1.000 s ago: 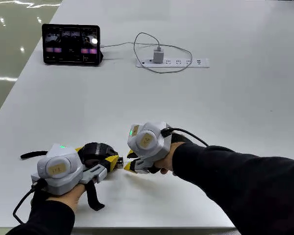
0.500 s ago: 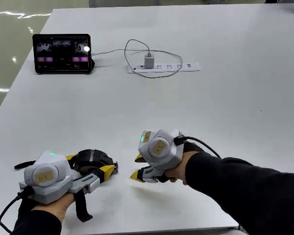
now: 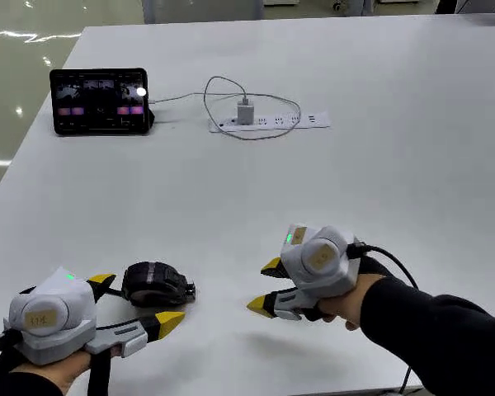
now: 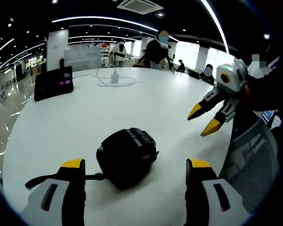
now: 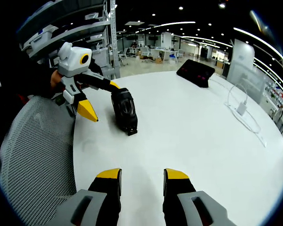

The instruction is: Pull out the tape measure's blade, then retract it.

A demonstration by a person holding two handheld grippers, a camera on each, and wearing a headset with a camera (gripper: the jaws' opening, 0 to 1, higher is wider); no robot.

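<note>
Seven items, by size.

1. Worktop (image 3: 379,165): white and glossy; its near edge is cut off at the bottom of the head view.
2. Left gripper (image 3: 136,299): near-left corner, grey body with yellow tips. Jaws are spread wide, one on each side of the tape measure, and neither touches it. In the left gripper view (image 4: 135,164) the case lies just ahead, between the tips. The holding hand is mostly cut off by the frame.
3. Right gripper (image 3: 264,286): near edge, about midway along, well apart from the tape measure. Jaws are parted and hold nothing, with bare worktop between them in the right gripper view (image 5: 142,173). Its cable runs back along a dark sleeve.
4. Tablet (image 3: 99,101): propped upright toward the far-left corner; screen lit, content too small to read.
5. Power strip (image 3: 272,121): white, lying flat to the right of the tablet.
6. Tape measure (image 3: 155,283): black case resting on the worktop near the near-left corner. A small bright hook at its right end is hard to make out. Its black strap trails toward the left gripper and is partly hidden beneath it.
7. Charger (image 3: 245,110): plugged into the power strip, with a looped white cable (image 3: 268,85) leading to the tablet.
</note>
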